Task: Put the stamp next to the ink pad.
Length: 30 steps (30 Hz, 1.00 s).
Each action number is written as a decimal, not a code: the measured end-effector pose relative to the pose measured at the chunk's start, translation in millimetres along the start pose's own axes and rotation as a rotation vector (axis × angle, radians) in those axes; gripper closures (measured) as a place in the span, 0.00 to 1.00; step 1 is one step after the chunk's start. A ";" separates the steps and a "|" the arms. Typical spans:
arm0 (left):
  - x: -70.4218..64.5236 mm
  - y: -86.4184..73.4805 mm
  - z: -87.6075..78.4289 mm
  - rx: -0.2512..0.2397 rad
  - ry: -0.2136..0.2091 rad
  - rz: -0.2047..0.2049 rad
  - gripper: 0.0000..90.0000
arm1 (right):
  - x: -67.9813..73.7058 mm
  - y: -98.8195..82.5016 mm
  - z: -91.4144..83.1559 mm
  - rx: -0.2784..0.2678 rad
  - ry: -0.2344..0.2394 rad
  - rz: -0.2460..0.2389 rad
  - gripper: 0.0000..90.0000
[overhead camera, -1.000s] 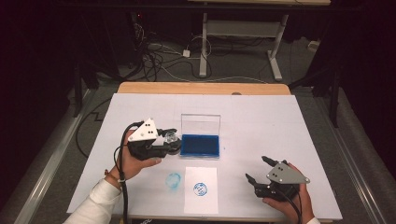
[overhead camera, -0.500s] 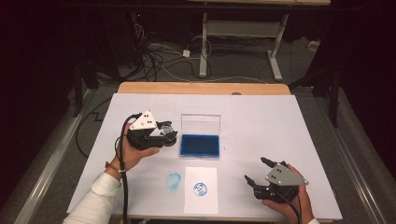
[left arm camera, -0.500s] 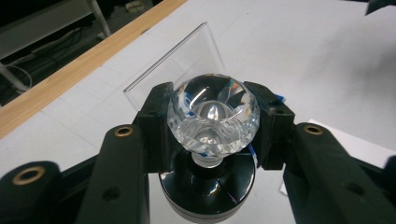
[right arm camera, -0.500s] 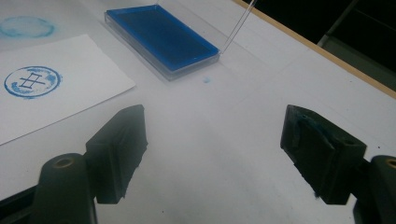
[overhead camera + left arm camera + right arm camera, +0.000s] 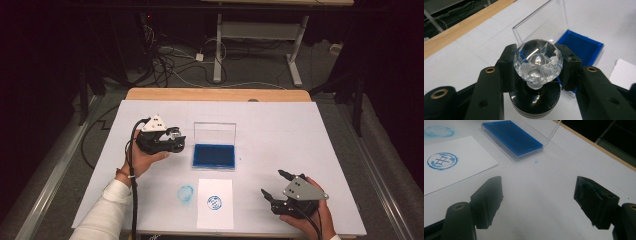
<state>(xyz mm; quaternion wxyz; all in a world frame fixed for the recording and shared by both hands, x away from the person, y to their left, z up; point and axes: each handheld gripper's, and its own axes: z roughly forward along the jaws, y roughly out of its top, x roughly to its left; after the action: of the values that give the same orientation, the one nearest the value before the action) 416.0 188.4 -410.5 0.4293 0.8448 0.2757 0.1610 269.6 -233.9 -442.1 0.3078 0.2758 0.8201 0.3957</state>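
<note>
From above, I see my left gripper (image 5: 172, 141) just left of the ink pad (image 5: 214, 155), clamped on the stamp (image 5: 173, 135). Left gripper view: stamp's crystal knob (image 5: 537, 62) pinched between both pads. Right gripper view: right gripper (image 5: 537, 202) spread wide, empty, over bare table (image 5: 544, 195).
</note>
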 end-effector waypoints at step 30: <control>-3.0 -15.1 28.9 0.091 -0.027 -0.009 0.60 | 1.4 -0.8 -0.5 0.011 0.010 -0.018 0.26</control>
<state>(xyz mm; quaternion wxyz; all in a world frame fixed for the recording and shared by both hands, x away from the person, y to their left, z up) 423.4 175.4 -439.6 0.3948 0.8644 0.2807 0.1349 268.1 -233.6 -443.0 0.3058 0.2682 0.8263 0.3897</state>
